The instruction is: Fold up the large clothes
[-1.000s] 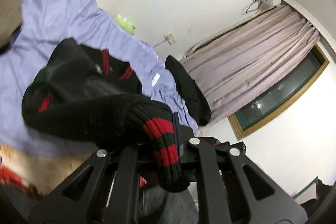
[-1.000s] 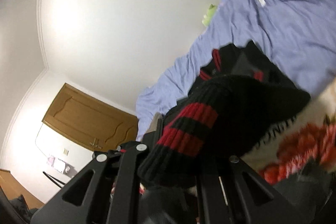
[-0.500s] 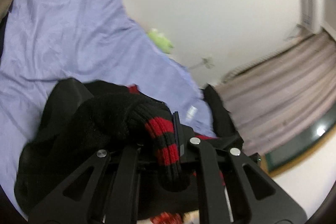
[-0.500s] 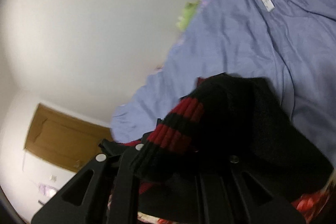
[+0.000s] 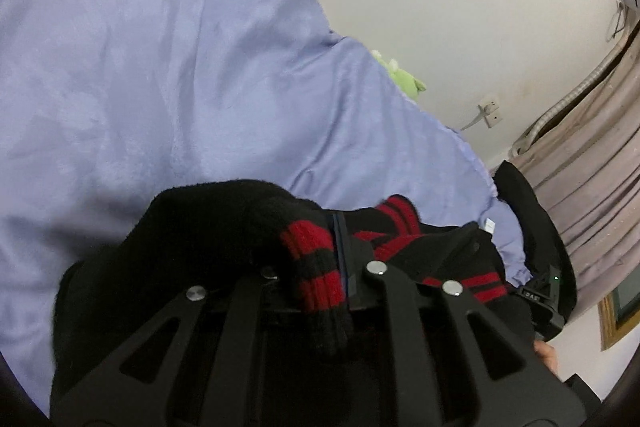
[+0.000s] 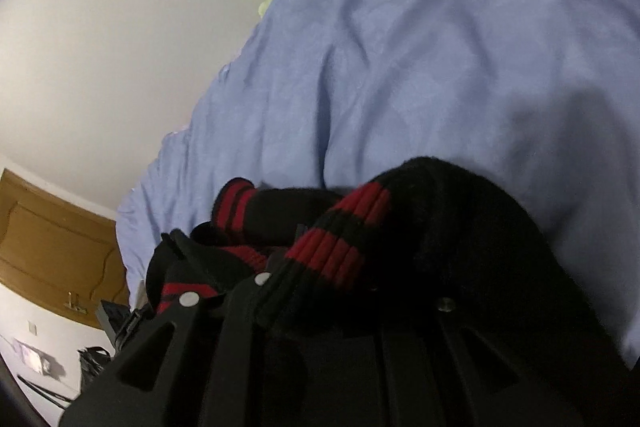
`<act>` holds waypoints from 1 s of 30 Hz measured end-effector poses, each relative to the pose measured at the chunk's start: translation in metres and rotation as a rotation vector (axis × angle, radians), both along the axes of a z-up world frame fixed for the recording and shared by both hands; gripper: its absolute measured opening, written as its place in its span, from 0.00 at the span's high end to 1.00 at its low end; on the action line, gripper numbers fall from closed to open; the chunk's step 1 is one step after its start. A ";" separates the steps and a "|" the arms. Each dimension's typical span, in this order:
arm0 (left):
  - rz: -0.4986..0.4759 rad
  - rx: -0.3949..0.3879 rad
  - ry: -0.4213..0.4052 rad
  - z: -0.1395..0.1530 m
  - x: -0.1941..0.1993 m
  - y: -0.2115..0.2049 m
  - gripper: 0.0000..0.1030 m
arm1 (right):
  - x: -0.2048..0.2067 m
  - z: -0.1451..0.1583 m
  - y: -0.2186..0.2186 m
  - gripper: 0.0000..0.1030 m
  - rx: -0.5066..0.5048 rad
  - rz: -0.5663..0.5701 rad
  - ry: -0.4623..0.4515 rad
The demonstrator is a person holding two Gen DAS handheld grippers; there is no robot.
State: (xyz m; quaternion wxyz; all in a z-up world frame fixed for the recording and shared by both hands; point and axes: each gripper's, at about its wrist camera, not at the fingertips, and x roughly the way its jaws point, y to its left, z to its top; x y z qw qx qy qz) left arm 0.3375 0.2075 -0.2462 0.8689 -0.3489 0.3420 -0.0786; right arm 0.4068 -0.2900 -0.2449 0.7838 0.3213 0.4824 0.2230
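Note:
A black knit jacket with red stripes (image 5: 208, 227) lies bunched on the lilac bedsheet (image 5: 160, 67). My left gripper (image 5: 320, 279) is shut on its red-striped hem cuff (image 5: 312, 259), low over the bed. My right gripper (image 6: 320, 279) is shut on another striped cuff (image 6: 340, 247) of the same jacket (image 6: 460, 227). The collar stripes (image 5: 396, 223) show just beyond the left gripper. The fingertips of both grippers are buried in the cloth.
A green plush toy (image 5: 400, 75) sits at the bed's far edge by the white wall. Another dark garment (image 5: 536, 219) lies to the right near the curtains (image 5: 592, 167). A wooden door (image 6: 48, 247) stands left in the right wrist view.
Both grippers have swung forward and down toward the bed, carrying the striped hem over the jacket. The floral lining seen earlier is now covered.

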 end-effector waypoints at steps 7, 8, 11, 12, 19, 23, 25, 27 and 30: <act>-0.019 0.023 0.035 -0.023 0.016 -0.001 0.87 | 0.004 -0.026 0.000 0.93 0.022 -0.006 0.017; -0.022 0.028 0.044 -0.019 0.015 -0.001 0.87 | 0.002 -0.021 0.002 0.92 0.004 0.001 0.025; -0.037 0.082 0.059 0.001 0.008 -0.007 0.87 | -0.004 0.006 0.008 0.90 -0.082 0.045 0.016; -0.046 0.102 0.064 0.008 0.005 -0.009 0.87 | -0.008 0.017 0.010 0.90 -0.110 0.063 0.006; -0.140 0.211 0.089 0.066 -0.012 -0.023 0.82 | -0.029 0.074 0.025 0.84 -0.246 0.143 -0.005; -0.220 0.237 0.088 0.092 -0.017 -0.031 0.32 | -0.033 0.096 0.033 0.70 -0.266 0.176 0.033; -0.234 0.293 0.046 0.112 -0.022 -0.039 0.13 | -0.037 0.111 0.026 0.24 -0.244 0.193 0.002; -0.258 0.276 0.035 0.121 -0.023 -0.041 0.13 | -0.041 0.128 0.019 0.06 -0.176 0.169 -0.034; -0.271 0.275 0.034 0.138 -0.028 -0.039 0.13 | -0.045 0.149 0.010 0.06 -0.132 0.143 -0.044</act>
